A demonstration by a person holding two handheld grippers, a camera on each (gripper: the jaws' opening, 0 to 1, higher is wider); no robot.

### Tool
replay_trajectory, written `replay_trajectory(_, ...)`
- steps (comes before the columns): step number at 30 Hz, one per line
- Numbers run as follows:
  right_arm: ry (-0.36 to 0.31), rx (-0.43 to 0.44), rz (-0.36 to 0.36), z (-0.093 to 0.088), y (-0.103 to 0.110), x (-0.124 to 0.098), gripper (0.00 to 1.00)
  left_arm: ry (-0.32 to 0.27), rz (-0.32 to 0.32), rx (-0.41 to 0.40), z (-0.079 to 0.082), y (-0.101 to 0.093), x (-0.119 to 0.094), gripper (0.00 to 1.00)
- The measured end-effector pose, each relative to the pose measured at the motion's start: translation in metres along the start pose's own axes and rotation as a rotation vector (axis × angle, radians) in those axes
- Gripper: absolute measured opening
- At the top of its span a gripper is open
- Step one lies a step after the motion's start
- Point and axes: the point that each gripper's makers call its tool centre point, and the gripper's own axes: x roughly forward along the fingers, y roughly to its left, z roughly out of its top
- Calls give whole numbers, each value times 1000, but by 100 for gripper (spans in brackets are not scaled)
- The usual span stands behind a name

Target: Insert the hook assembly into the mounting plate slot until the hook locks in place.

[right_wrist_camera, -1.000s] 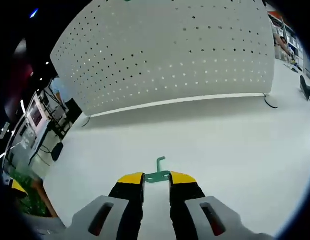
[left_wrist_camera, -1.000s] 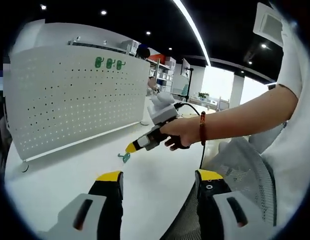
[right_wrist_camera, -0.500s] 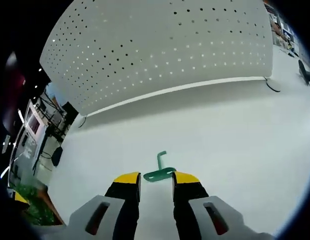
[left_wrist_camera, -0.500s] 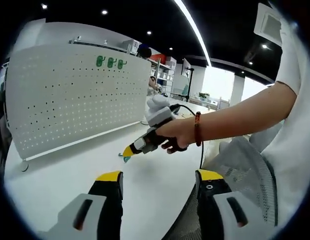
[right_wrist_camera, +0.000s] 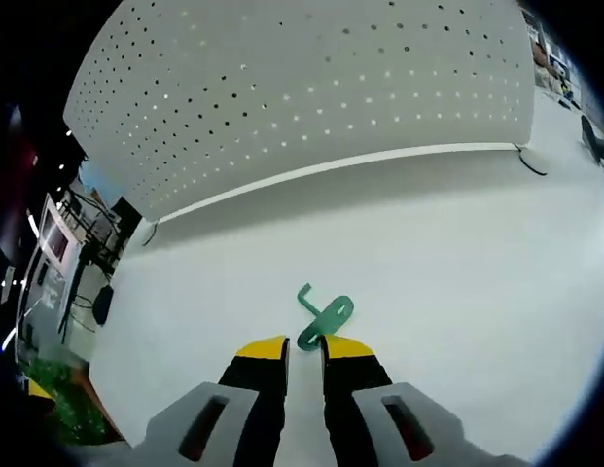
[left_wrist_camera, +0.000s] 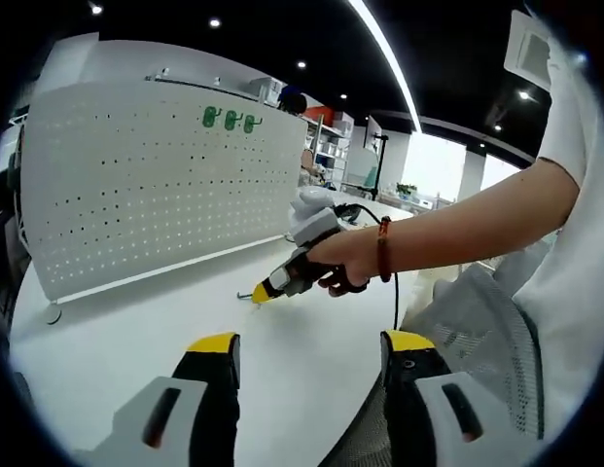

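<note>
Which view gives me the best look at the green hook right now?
The right gripper view. The green hook sits just beyond the right gripper, whose jaws are closed on its near end, against the bare white table. In the left gripper view it is a tiny sliver at the right gripper's tip, too small to read.

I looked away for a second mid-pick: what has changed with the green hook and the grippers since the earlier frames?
The right gripper has closed its jaws on the green hook, which was lying flat between them and now sits pinched at one end and turned askew. The left gripper stays open and idle. The pegboard stands as before, with three green hooks already hung near its top.
</note>
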Motion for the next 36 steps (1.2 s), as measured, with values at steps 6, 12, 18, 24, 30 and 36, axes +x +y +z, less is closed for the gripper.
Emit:
replay_trajectory(6,-16,38,-35,7,-7,0,21,1,-5,-3,0,0,3,60)
replay_trajectory(12,-2,69,-40,11,-9,8,22,5,-3,-3,-1,1,2,60)
replay_trajectory(18,7,97,-29,11,-9,11,15,8,8,-6,-1,7,0,60)
replay_trajectory(24,8,108,-32,9,-15,9,9,13,7,-3,-1,8,1,59)
replay_trajectory(30,2,114,-35,11,-18,8,8,6,15,-9,0,10,1,59)
replay_trajectory(36,15,146,-16,5,-20,3,7,14,11,-15,-1,5,4,58)
